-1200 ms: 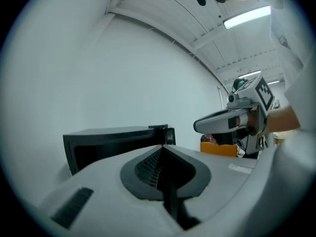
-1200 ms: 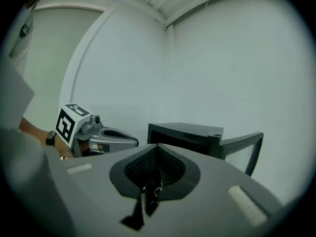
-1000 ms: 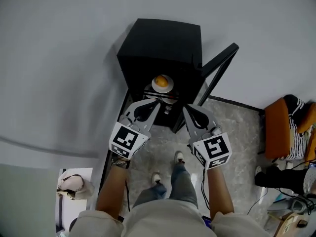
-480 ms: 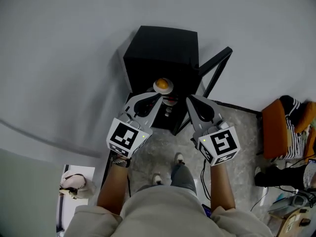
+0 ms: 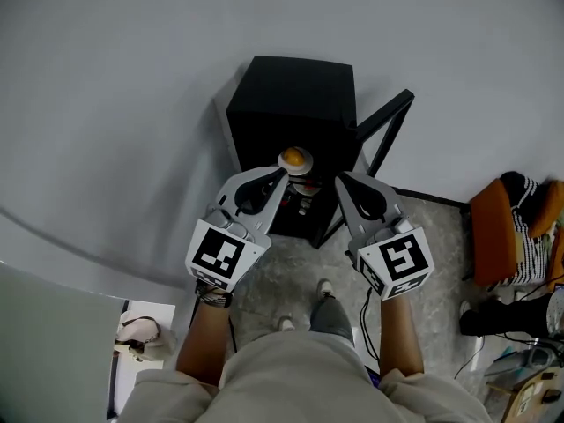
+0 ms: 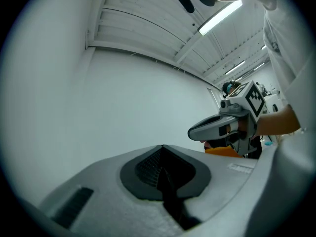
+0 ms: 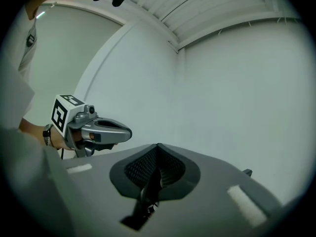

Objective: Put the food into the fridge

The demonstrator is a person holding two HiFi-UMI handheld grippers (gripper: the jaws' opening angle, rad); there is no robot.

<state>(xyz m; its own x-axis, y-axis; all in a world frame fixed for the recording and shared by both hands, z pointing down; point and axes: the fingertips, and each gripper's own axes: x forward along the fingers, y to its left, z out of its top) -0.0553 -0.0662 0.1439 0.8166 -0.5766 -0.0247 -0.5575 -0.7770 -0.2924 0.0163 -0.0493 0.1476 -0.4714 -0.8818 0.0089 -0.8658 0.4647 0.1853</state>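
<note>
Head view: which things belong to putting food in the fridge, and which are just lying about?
Job: black fridge, its open door, orange food inside, left gripper, right gripper.
Lying about: orange chair, striped cloth on it.

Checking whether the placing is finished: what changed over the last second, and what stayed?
Both grippers rose toward the camera: the left gripper and right gripper look slightly larger and wider apart, tips closer to the round orange food in the head view. Nothing grasped or released. Both stay shut, empty; the door of the black fridge stays open.
</note>
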